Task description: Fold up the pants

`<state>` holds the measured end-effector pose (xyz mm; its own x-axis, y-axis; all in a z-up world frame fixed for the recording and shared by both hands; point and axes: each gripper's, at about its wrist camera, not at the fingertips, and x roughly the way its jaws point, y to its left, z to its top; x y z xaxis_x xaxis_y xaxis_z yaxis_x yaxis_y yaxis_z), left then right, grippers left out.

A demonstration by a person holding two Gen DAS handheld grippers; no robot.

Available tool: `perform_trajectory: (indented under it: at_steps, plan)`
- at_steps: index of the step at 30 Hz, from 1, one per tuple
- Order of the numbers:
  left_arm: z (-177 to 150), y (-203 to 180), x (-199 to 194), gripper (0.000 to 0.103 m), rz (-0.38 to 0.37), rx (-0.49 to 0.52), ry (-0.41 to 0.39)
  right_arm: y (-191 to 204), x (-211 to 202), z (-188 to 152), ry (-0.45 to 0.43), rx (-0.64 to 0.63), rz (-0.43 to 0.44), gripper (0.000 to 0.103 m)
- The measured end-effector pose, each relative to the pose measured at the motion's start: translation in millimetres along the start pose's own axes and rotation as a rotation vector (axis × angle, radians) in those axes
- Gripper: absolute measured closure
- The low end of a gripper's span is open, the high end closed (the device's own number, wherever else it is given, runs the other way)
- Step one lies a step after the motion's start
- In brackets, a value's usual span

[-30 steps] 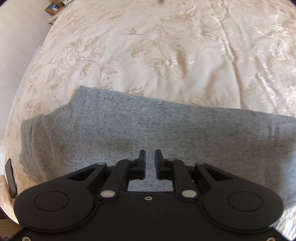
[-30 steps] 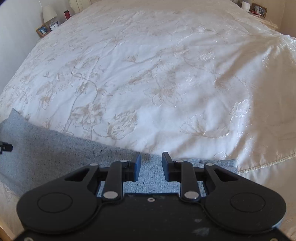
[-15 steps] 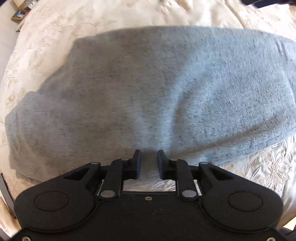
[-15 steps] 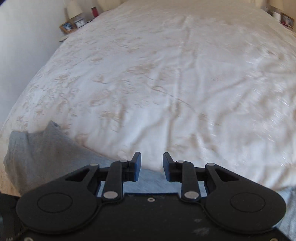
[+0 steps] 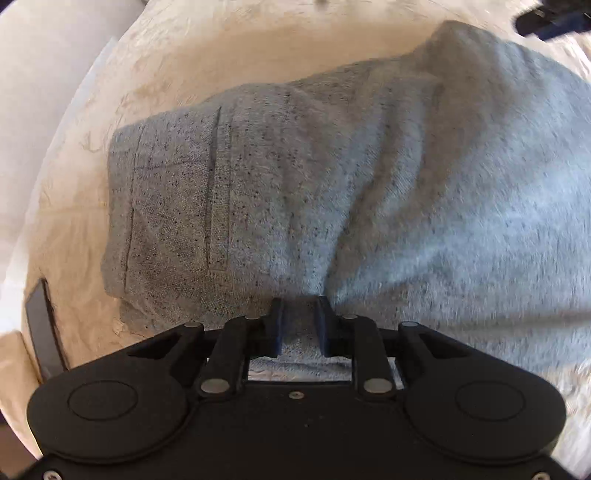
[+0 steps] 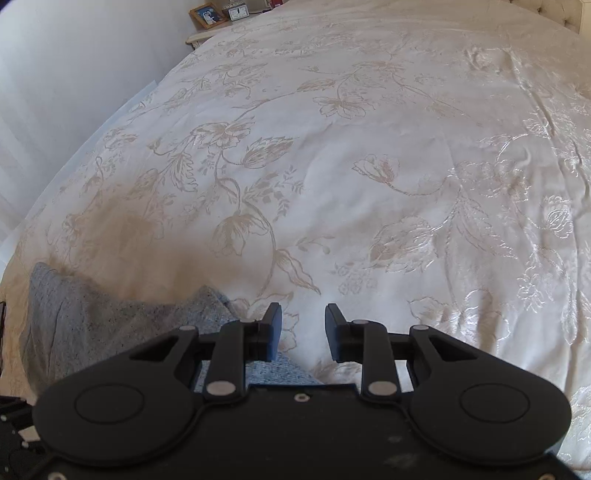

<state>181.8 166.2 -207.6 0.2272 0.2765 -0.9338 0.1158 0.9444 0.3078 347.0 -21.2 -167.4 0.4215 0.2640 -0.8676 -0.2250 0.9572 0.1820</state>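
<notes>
Left gripper (image 5: 298, 323): grey fabric is seen pinched between the narrowly set fingers at the near hem.
Right gripper (image 6: 301, 328): fingers are held apart with nothing between them, above the bedspread.
Pants (image 5: 332, 192): grey speckled, spread and bunched over the bedspread (image 6: 369, 147); a seamed pocket is seen at left.
Far corner: a picture frame (image 6: 207, 15) is seen on a nightstand.

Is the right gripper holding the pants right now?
No, the right gripper is open over the bedspread, gray pants off to its left.
</notes>
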Motion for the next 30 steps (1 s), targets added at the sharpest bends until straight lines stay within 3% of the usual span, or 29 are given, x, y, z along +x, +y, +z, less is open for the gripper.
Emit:
perform_trajectory:
  at_steps: [2,5,7,10,14,17,19,24,25,27,30]
  plan:
    - [-1,2,-15,0.073,-0.009,0.01,-0.03,3,4,-9,0.076,0.004,0.061,0.074]
    - [14,21,-35,0.073,-0.121,-0.088,-0.055,21,-1,-33,0.142,-0.032,0.153,0.074]
    - [33,29,-43,0.073,-0.175,-0.134,-0.064,37,-11,-54,0.147,-0.086,0.167,0.074]
    - [79,20,-47,0.073,-0.26,-0.121,-0.1,52,-18,-77,0.181,-0.087,0.203,0.074]
    - [120,-5,-50,0.071,-0.354,-0.086,-0.123,56,-26,-90,0.163,-0.054,0.172,0.074]
    - [140,-16,-48,0.071,-0.405,-0.06,-0.122,37,-49,-78,0.004,0.001,0.084,0.074]
    - [147,-18,-47,0.071,-0.424,-0.032,-0.121,24,-53,-64,-0.059,-0.044,0.028,0.072]
    - [170,-17,-39,0.071,-0.458,-0.036,-0.081,2,-9,-42,0.059,-0.258,0.064,0.068]
    - [175,-16,-37,0.071,-0.457,-0.032,-0.07,0,-2,-42,0.084,-0.288,0.078,0.072]
    - [182,-12,-39,0.071,-0.449,-0.038,-0.068,1,-3,-46,0.091,-0.342,0.094,0.099]
    - [192,-14,-44,0.063,-0.447,-0.044,-0.071,15,-28,-60,0.039,-0.399,0.088,0.099]
